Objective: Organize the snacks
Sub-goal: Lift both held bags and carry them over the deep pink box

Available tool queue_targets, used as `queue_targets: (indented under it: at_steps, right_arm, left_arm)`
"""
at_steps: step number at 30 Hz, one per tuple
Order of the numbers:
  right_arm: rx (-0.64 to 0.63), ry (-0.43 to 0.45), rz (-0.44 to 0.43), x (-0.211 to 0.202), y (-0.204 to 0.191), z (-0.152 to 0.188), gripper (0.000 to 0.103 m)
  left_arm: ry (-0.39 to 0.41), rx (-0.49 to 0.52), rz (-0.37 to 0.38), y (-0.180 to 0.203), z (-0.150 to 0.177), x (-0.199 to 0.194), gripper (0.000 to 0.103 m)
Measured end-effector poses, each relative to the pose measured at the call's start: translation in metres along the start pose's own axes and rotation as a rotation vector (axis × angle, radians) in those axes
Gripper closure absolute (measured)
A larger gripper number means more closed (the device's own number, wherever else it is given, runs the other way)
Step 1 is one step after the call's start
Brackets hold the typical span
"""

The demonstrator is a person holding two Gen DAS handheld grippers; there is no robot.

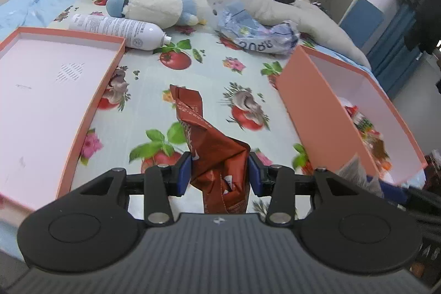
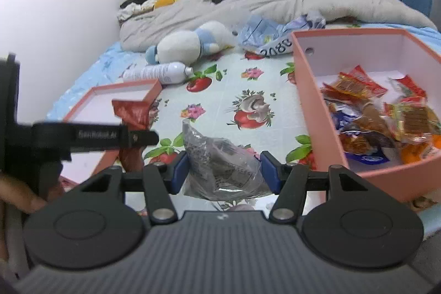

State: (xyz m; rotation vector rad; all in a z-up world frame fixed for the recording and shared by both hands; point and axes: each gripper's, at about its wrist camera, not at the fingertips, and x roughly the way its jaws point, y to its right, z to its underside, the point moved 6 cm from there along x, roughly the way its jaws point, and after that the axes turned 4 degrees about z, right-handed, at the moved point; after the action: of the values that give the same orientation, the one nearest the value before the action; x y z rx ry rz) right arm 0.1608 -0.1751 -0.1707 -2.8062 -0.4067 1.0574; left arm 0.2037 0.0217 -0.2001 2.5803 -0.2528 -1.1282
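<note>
one red packet (image 1: 217, 156), one grey packet (image 2: 220, 167) — two boxes (image 2: 317, 106)

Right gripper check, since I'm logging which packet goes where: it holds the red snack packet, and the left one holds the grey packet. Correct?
Swapped. The right wrist view shows the right gripper clamping the grey packet; the left wrist view shows the left gripper holding the red snack packet.

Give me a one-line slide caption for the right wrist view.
Right gripper holds a grey snack packet above the fruit-print sheet, beside the pink box already holding snacks.
</note>
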Motion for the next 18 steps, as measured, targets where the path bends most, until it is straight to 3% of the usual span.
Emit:
queue_targets:
  at_steps: [5,10,18]
  right_arm:
    - [-0.015,0.046,0.036,-0.037,0.005,0.004,0.044]
    - [0.059,0.047,0.069,-0.066,0.023,0.018,0.044]
    - [0.080,0.093,0.121,-0.104,0.048,0.014,0.044]
  left_arm:
    - [0.011,0.015,0.016,0.014,0.015,-0.038,0.055]
    - [0.013,0.030,0.025,0.031,0.028,-0.068,0.055]
    - [-0.001,0.074,0.106,0.085,0.038,-0.078,0.055]
